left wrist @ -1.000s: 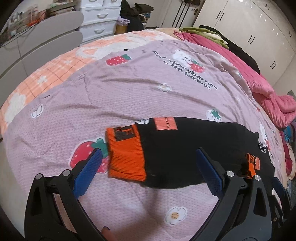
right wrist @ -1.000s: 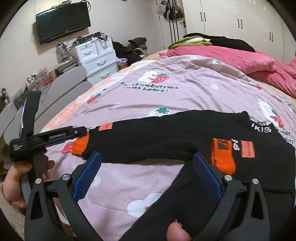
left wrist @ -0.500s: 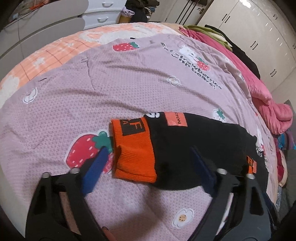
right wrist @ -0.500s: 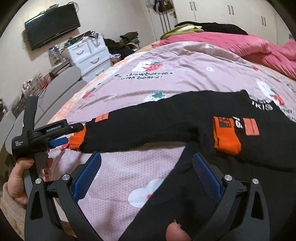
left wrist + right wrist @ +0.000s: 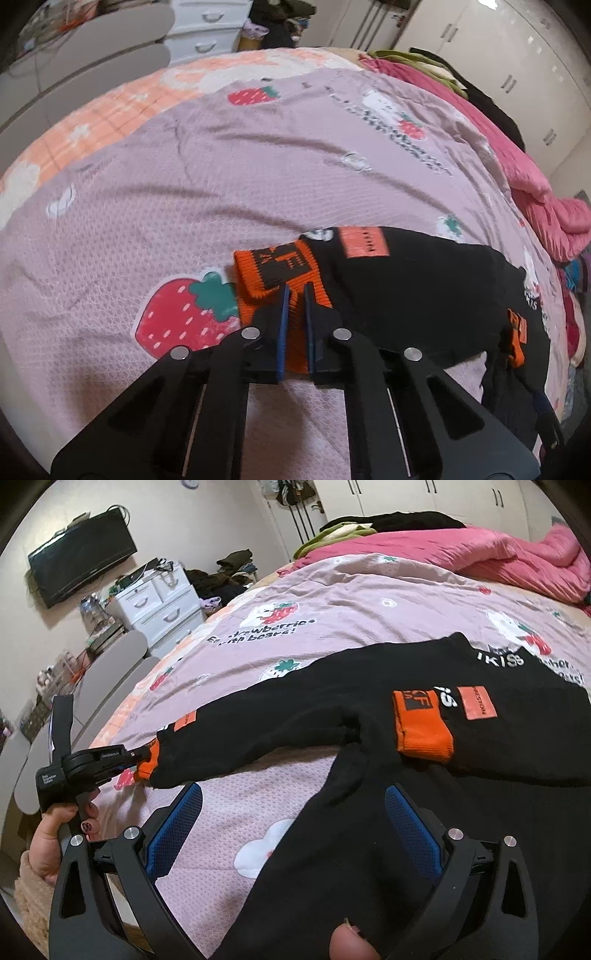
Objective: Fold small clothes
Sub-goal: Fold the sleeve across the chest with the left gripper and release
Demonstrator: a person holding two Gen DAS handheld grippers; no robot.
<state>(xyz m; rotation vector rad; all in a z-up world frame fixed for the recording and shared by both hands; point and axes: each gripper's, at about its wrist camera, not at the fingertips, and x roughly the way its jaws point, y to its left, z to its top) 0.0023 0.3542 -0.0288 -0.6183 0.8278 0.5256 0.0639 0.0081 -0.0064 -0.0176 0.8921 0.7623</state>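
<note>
Left claw (image 5: pixel 294 295) clamped on orange cuff (image 5: pixel 280 273); right claw (image 5: pixel 293 819) wide over black garment (image 5: pixel 369 738), apparently untouched. Sleeve-fold step; next, carry cuff inward.

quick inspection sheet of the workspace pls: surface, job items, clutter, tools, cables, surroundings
Surface: bed with lilac strawberry-print cover, lightly creased.
Job's things: black sweatshirt spread flat; right sleeve's orange cuff folded onto the body; left sleeve stretched out sideways.
Clutter: pink duvet and dark clothes heaped at the far side.
Tools: left tool shut on the left sleeve's orange cuff; right tool open above the hem.
Cables: some on the white drawer unit.
Surroundings: wall TV, white wardrobes.
</note>
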